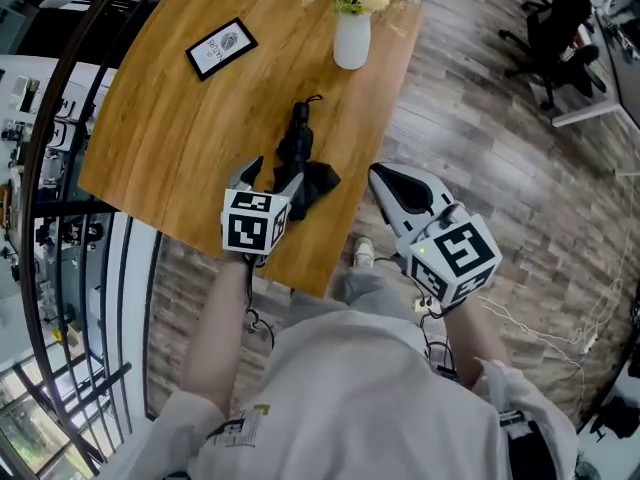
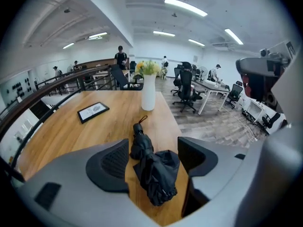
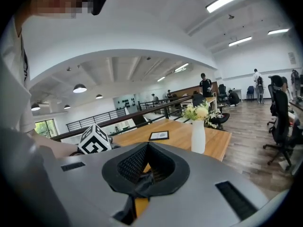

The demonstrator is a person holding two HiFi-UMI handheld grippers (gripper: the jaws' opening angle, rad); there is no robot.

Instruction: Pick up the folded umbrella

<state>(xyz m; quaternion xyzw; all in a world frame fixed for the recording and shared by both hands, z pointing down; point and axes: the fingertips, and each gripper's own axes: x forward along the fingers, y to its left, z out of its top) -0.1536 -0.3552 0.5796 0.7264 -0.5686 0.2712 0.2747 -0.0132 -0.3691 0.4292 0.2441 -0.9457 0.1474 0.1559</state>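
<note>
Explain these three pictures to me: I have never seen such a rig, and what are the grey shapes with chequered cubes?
There is no robot: a person holds a pair of grippers, and the marker cubes are part of them. One picture comes from a camera on the person's head, looking down. The other two come from cameras riding on the grippers, looking forward. On the wooden table are a black folded umbrella, a white vase of flowers and a dark-framed card. The left gripper is over the umbrella's near end, its fingers opening, the umbrella between them but not gripped. The right gripper hangs beside the table edge, fingers together, holding nothing.
</note>
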